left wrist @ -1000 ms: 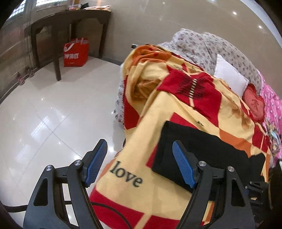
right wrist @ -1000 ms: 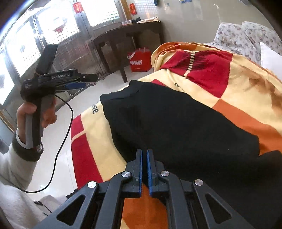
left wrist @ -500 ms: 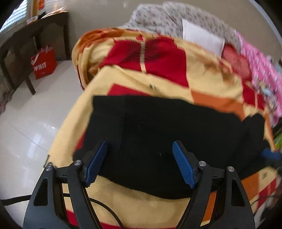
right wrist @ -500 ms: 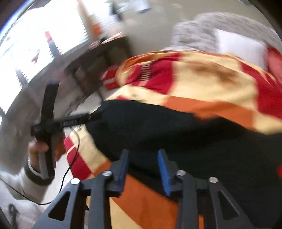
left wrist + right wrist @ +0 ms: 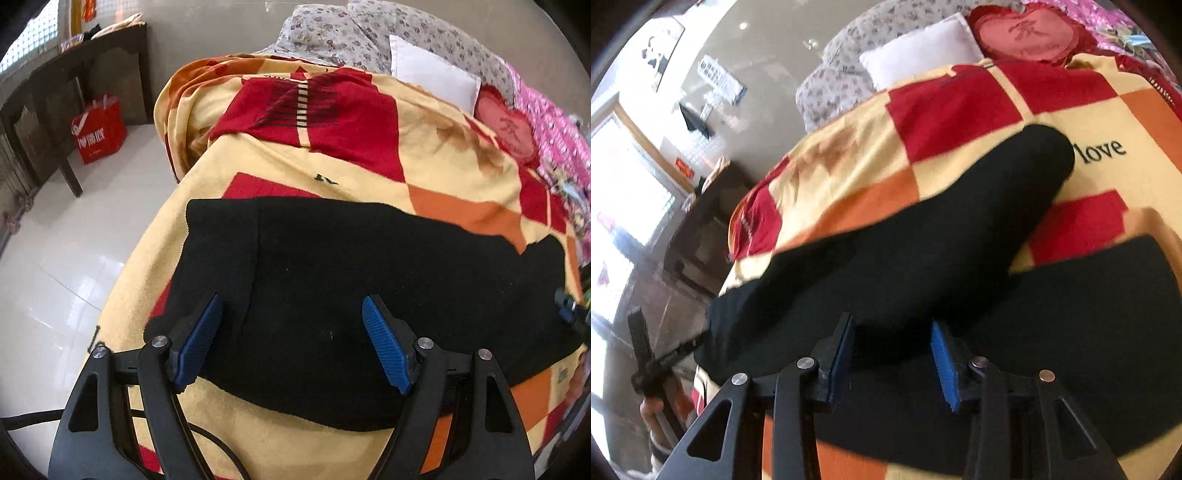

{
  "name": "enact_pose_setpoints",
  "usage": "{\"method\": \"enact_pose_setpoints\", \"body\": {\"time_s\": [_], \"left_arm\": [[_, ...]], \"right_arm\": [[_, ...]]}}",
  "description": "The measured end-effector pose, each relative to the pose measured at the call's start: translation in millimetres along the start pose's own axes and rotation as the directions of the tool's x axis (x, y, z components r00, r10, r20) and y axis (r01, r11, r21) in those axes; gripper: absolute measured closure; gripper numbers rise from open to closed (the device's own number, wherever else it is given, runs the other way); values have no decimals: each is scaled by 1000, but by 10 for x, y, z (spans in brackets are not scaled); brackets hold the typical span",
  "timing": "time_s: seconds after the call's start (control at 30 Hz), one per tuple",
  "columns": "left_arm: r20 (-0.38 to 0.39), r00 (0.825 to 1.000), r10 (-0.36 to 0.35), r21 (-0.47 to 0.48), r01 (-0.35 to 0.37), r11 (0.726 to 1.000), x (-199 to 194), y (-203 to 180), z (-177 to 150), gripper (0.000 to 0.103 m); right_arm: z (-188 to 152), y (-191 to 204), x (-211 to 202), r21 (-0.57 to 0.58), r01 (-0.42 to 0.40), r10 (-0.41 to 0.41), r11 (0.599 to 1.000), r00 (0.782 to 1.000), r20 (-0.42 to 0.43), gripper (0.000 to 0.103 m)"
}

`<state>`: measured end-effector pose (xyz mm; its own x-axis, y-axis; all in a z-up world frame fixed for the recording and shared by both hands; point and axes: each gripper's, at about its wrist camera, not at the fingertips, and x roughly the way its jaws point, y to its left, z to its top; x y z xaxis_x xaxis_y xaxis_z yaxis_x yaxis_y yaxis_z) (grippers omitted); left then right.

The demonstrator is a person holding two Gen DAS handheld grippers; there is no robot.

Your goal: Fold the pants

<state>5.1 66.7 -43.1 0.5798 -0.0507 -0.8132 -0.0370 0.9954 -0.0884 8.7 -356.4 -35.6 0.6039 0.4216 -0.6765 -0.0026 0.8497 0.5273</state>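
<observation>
Left gripper (image 5: 291, 341): jaws spread wide, empty, poised over the near edge of the pants (image 5: 369, 280). Right gripper (image 5: 892, 354): jaws parted, nothing pinched, also over the black cloth.

Pants: black, lying flat on the blanket (image 5: 424, 147), one end doubled over with a fold line running across it; in the right wrist view a leg (image 5: 960, 221) splays away from the main body of the pants.

Step in hand, as judged: taking hold for the next fold. Best done by pinching all layers at the pants' near edge, both grippers level, so the cloth lifts without slipping or skewing.

Blanket: yellow, red and orange checks, under the pants; reads "love" (image 5: 1102, 150) beside the leg's end.

Red bag (image 5: 99, 131): on the floor beyond the pants, beside a dark desk (image 5: 74, 70); white heart-style print, wording illegible.
</observation>
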Motion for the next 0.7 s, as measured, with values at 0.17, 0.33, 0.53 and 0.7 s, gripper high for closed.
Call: {"method": "enact_pose_setpoints", "body": {"time_s": [0.17,0.33,0.53,0.7], "left_arm": [[-5,1000,-12,-20,12,1000,-9,23,12,25],[-11,998,-67,-49,67,997,-93,100,12,25],[-19,998,-62,-39,61,997,-93,111,-25,25],[-1,999,-40,-39,40,998,-198,202,-23,25]], "right_arm": [[58,38,29,-10,13,-13,1000,998,62,95],[-87,321,-567,-107,40,-25,993,989,143,95],[-410,345,-799,-146,99,-90,984,994,65,95],[-524,206,-533,-112,113,-122,987,990,-73,88]]}}
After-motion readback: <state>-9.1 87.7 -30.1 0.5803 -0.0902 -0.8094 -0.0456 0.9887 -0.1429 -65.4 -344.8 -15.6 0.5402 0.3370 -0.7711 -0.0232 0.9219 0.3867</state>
